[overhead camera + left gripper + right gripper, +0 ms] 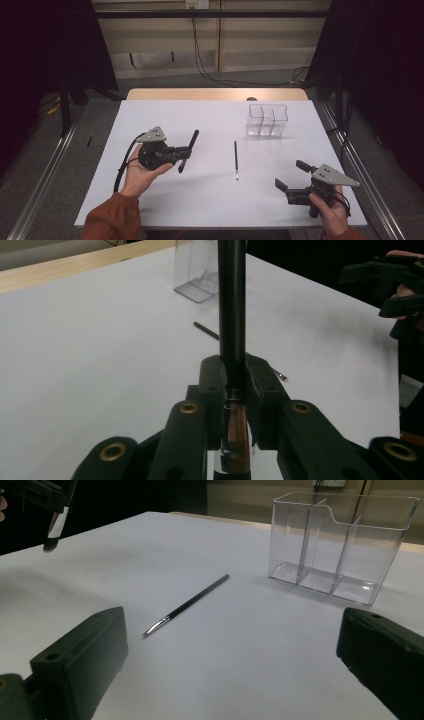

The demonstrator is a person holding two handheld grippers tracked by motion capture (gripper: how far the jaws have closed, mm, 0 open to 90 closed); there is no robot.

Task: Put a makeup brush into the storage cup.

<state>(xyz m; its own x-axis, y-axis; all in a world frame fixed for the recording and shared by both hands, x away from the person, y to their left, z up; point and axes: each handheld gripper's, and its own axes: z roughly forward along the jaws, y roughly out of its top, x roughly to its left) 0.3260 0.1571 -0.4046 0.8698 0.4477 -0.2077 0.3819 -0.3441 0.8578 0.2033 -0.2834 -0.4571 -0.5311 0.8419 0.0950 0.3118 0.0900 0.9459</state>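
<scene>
Both grippers, the left gripper and right gripper, are black with grey triangular plates, brass screws and black cables; sleeves are rust-orange.

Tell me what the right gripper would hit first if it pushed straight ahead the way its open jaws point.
Probably the thin brush lying on the white table: it sits just ahead of the right gripper, between the open jaws. The clear organizer stands farther back and to one side. Depth is hard to judge.

The brush in the left gripper has a smooth black handle and a shiny copper-coloured metal ferrule. The organizer is clear glossy plastic with 3 compartments. The table is matt white, with a wood edge at the far side.
</scene>
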